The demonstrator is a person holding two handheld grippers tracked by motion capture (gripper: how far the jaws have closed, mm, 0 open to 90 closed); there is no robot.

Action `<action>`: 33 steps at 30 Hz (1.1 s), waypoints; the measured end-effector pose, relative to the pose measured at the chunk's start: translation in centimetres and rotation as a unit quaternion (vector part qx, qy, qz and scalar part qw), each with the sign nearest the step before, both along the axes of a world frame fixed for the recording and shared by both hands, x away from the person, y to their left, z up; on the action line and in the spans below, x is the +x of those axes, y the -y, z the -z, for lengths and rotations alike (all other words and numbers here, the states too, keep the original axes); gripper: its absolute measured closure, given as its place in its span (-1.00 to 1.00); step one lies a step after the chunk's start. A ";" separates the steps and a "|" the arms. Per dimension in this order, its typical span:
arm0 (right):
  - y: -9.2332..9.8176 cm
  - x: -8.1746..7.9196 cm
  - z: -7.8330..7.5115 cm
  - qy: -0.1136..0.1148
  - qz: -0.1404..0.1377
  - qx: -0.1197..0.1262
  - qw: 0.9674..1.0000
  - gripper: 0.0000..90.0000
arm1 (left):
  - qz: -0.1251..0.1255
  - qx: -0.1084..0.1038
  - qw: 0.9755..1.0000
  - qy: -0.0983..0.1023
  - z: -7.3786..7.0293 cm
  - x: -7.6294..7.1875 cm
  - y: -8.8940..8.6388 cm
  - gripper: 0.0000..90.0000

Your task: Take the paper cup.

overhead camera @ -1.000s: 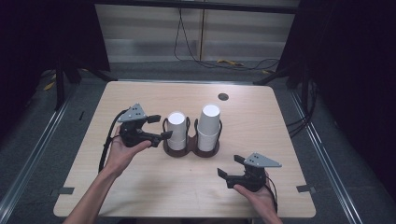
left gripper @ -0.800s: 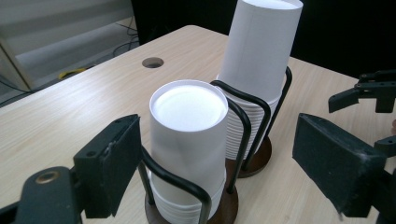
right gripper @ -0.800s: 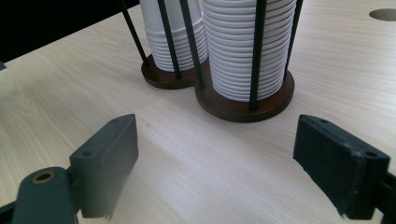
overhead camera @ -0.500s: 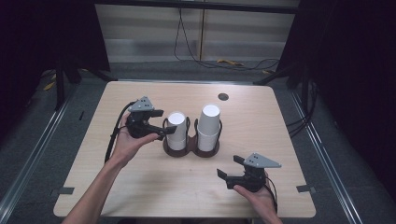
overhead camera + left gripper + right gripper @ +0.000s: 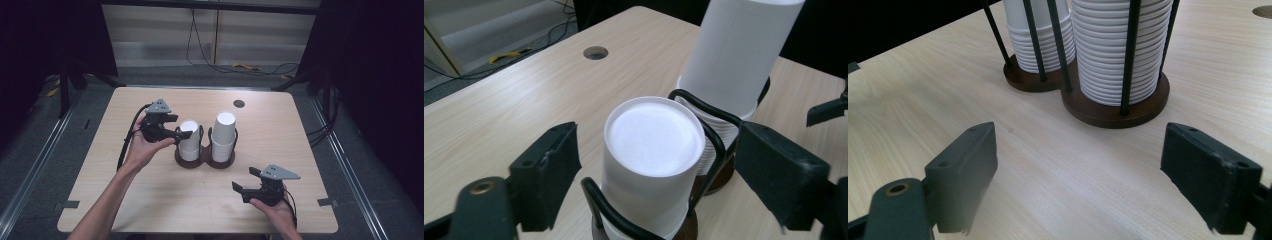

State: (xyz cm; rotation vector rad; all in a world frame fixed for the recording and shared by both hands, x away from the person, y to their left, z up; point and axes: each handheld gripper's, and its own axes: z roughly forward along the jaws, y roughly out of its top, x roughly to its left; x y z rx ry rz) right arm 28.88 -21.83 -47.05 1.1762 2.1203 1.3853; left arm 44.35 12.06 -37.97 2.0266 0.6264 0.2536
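Left gripper [image 5: 186,134] at frame centre-left, jaws just closing yet clear around the shorter cup stack [image 5: 189,139]; right gripper [image 5: 241,189] lower right, jaws wide, empty.

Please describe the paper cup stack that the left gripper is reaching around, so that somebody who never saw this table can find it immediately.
On the light wooden table stands a dark double cup holder of black wire with round brown bases, near the middle. It holds two stacks of white paper cups, upside down. The wanted one is the shorter stack, on the side of the left gripper, whose open jaws flank it; the neighbouring stack is clearly taller.
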 end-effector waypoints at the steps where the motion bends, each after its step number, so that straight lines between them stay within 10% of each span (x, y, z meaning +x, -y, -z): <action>1: 0.0 0.0 0.0 0.000 -0.002 0.000 1.000 -0.67 | 0.004 0.002 1.000 -0.002 0.0 0.1 0.1 -0.53; 7: 0.0 0.0 0.0 0.000 -0.003 -0.001 1.000 -0.67 | 0.019 0.020 0.999 -0.029 0.0 0.8 0.9 -0.55; 33: 0.0 0.0 0.1 -0.007 -0.002 -0.002 1.000 -0.66 | 0.018 0.092 0.995 -0.027 0.8 1.9 3.1 -0.49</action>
